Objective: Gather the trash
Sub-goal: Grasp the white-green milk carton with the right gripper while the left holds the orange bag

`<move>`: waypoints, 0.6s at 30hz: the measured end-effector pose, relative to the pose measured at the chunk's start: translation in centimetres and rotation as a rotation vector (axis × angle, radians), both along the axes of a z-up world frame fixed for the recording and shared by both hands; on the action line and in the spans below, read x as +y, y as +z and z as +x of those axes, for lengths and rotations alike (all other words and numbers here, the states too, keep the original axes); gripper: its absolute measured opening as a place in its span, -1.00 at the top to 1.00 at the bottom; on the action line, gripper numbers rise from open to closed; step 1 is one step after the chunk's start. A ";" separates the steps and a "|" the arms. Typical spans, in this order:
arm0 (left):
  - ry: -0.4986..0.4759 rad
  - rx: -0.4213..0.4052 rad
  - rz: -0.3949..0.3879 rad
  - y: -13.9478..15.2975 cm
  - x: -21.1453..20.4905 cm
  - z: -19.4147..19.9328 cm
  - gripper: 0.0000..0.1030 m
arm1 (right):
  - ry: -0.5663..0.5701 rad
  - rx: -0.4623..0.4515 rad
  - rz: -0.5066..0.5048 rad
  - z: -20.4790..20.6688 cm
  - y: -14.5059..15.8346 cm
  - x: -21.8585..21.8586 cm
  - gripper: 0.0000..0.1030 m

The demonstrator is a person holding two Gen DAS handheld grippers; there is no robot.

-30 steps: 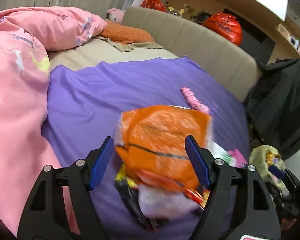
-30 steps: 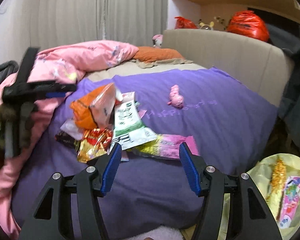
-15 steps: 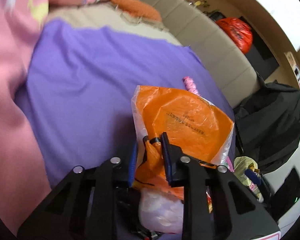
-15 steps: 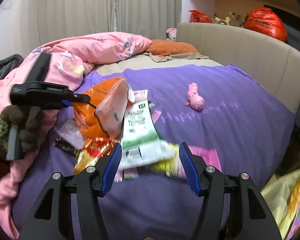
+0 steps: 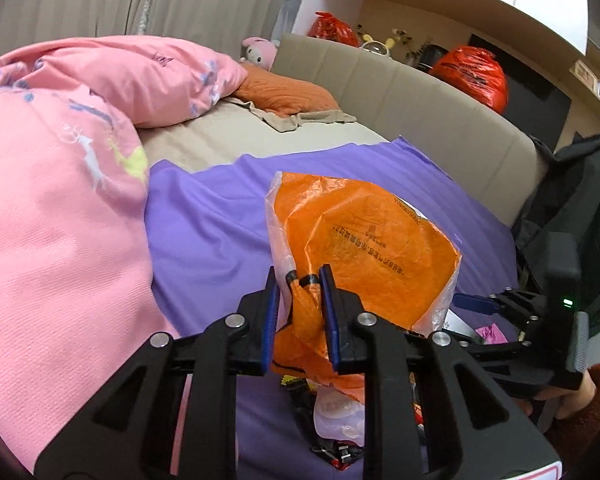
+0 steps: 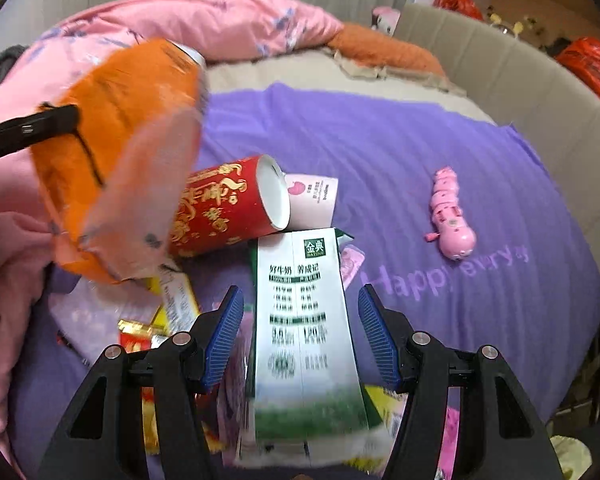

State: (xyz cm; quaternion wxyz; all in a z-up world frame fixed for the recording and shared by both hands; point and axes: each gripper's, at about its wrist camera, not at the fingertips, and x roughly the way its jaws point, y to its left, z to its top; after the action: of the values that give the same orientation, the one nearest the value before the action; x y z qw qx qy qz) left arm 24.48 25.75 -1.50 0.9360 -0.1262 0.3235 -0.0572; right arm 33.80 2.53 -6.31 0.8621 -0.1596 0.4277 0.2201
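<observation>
My left gripper (image 5: pixel 299 314) is shut on an orange plastic bag (image 5: pixel 364 256) and holds it lifted above the purple sheet (image 5: pixel 220 220). The bag also shows at the upper left of the right wrist view (image 6: pixel 112 152). My right gripper (image 6: pixel 301 338) is open, its fingers either side of a white and green milk carton (image 6: pixel 304 344) lying on the bed. A red paper cup (image 6: pixel 228 208) lies on its side behind the carton, with a pink and white cup (image 6: pixel 314 200) beside it. Small wrappers (image 6: pixel 168 312) lie left of the carton.
A pink toy (image 6: pixel 450 216) lies on the purple sheet at the right. A pink duvet (image 5: pixel 60 200) covers the left of the bed. The beige headboard (image 5: pixel 420 112) runs behind, with red bags (image 5: pixel 472 72) on the shelf. Dark clothing (image 5: pixel 572 208) hangs at right.
My left gripper closed on the orange bag and lifted it, uncovering the red cup. My right gripper moved forward until its open fingers flank the milk carton.
</observation>
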 end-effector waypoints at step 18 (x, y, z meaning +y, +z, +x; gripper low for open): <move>0.019 -0.015 -0.029 0.2 0.3 -0.4 0.62 | -0.012 -0.102 0.026 -1.4 2.5 -1.0 0.04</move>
State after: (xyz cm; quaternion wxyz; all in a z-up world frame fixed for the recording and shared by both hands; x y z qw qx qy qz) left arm 24.07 26.08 -1.26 0.9370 -0.1423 0.3145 -0.0540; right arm 32.45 1.49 -3.84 0.8860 -0.1569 0.3814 0.2118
